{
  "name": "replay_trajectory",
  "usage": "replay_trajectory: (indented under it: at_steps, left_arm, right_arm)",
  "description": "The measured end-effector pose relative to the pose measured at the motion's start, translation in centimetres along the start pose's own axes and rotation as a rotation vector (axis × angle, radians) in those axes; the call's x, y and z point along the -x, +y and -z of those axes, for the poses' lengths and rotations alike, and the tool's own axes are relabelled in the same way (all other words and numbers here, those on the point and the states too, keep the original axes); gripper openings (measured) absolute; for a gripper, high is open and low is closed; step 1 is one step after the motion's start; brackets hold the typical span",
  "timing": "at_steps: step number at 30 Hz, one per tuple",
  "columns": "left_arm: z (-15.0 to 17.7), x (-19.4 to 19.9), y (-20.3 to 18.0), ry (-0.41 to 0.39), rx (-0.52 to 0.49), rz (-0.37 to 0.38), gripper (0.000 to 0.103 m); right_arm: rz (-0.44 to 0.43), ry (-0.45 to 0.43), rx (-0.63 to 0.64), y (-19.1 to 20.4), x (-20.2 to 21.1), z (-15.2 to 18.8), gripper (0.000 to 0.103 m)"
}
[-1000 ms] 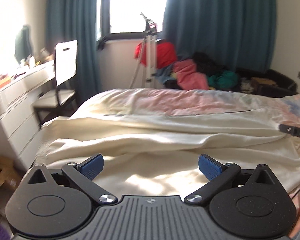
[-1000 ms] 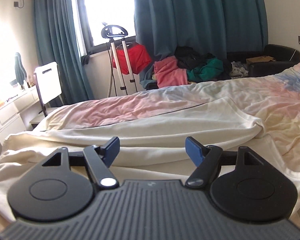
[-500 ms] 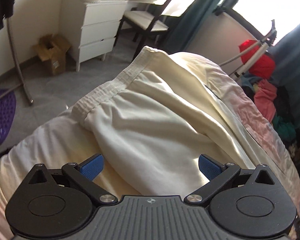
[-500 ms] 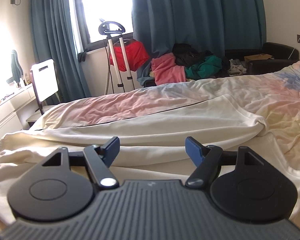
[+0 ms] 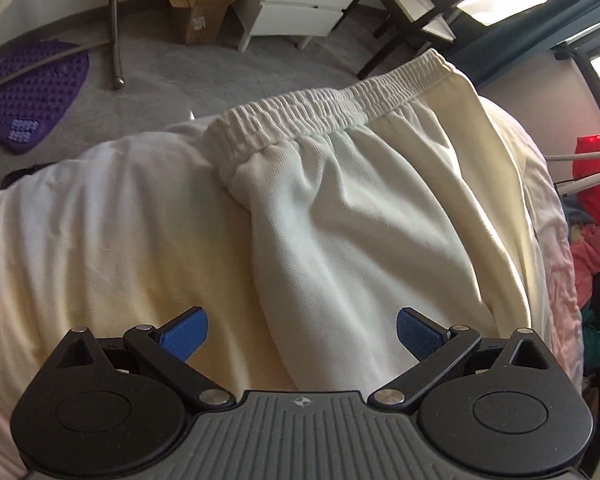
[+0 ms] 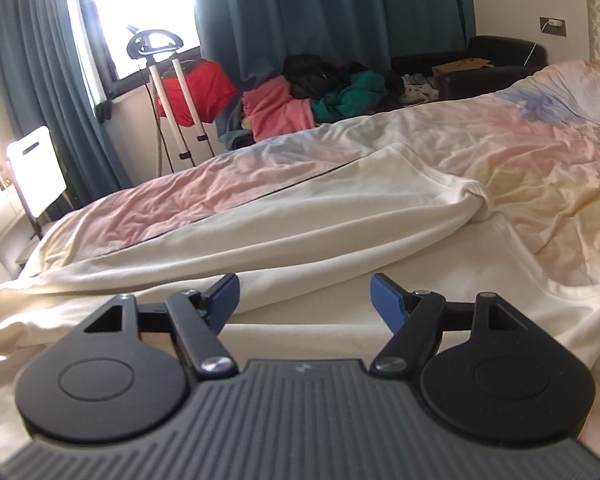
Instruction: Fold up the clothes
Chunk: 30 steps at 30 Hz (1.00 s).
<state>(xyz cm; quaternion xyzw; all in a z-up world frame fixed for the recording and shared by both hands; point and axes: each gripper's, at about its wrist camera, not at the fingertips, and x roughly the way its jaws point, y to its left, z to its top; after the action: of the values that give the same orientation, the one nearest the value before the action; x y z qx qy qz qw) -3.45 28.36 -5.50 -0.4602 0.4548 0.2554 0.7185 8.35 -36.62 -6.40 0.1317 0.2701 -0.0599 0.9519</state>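
The cream trousers (image 5: 364, 216) lie spread on the bed (image 5: 80, 240), with the elastic waistband (image 5: 320, 112) at the bed's edge toward the floor and the legs running across the quilt in the right wrist view. The left tongs (image 5: 302, 334) stand wide and empty above the hip area; the right tongs (image 6: 305, 300) stand wide and empty above a leg. Risk: a grasp taken on the body fabric instead of the waistband would probably lift one layer only and skew the fold. Risk: the waistband sits at the bed's edge, so a pull toward the floor could drag the garment off. Count: one pair of trousers, two tongs, one bed; the clothes pile (image 6: 320, 96) beyond holds several items, number unclear.
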Motion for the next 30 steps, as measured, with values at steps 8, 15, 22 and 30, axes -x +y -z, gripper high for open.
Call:
replay_trajectory:
  at_steps: [8, 15, 22, 30]
  left_arm:
    - [-0.2, -1.7, 1.1, -0.032, 0.034, 0.138, 0.101]
    - [-0.3, 0.1, 1.9, -0.096, 0.054, 0.375, 0.100]
    - [-0.5, -1.4, 2.8, -0.053, 0.101, 0.280, 0.099]
    - [-0.4, -2.0, 2.1, -0.053, 0.052, 0.281, 0.099]
  right_arm:
    - [0.060, -0.010, -0.192, -5.2, 0.9, -1.6, 0.074]
    - [0.274, 0.001, -0.573, -15.3, 1.8, -0.6, 0.074]
    - [0.508, 0.014, -0.903, -22.6, 2.4, 3.9, 0.076]
    - [0.350, 0.147, -0.943, -23.1, -1.2, 5.0, 0.076]
